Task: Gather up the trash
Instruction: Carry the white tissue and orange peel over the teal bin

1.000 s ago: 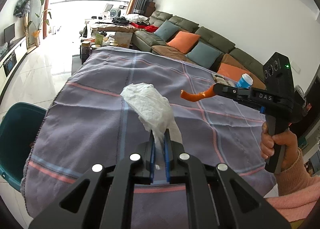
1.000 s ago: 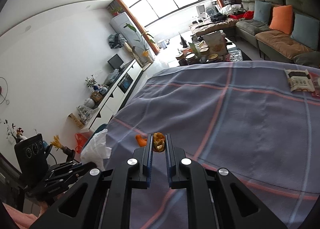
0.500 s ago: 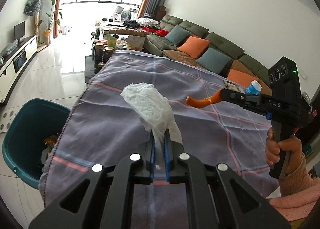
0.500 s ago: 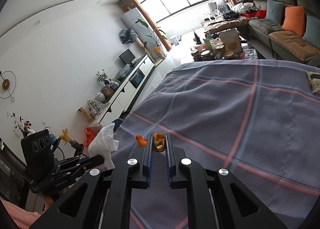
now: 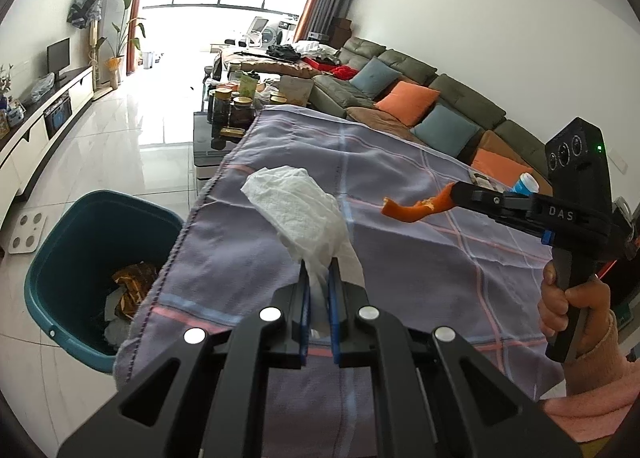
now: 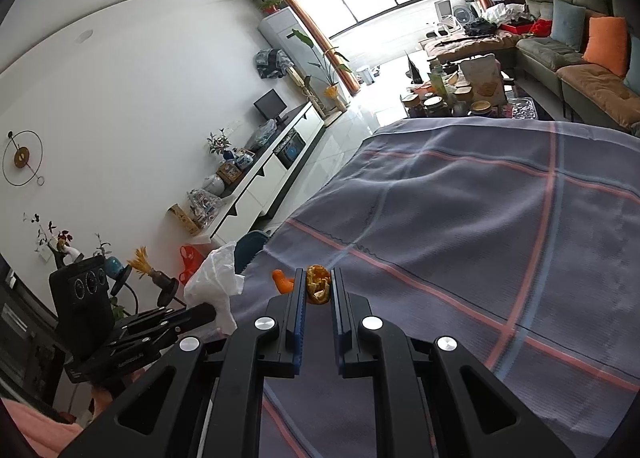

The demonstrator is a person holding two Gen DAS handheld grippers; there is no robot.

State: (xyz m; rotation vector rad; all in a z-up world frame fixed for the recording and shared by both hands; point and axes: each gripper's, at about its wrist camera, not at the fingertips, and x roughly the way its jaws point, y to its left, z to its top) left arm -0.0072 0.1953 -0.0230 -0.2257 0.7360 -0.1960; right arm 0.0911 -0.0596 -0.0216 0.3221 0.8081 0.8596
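Two light scraps: I'm pinching soft tissue (image 5: 298, 213) in left gripper (image 5: 319, 278), limp orange peel (image 6: 317, 290) in right gripper (image 6: 318, 290), both by their ends.

We see a table draped in a grey-purple plaid cloth (image 5: 400, 258) with pink and blue stripes, bearing only a small packet (image 5: 482, 179) and a blue-and-white container (image 5: 526, 182) at its two o'clock edge, while on the tiled floor (image 5: 152, 129) at nine o'clock stands a teal bin (image 5: 52, 298).

Bin (image 5: 60, 258) left of table (image 5: 400, 258)
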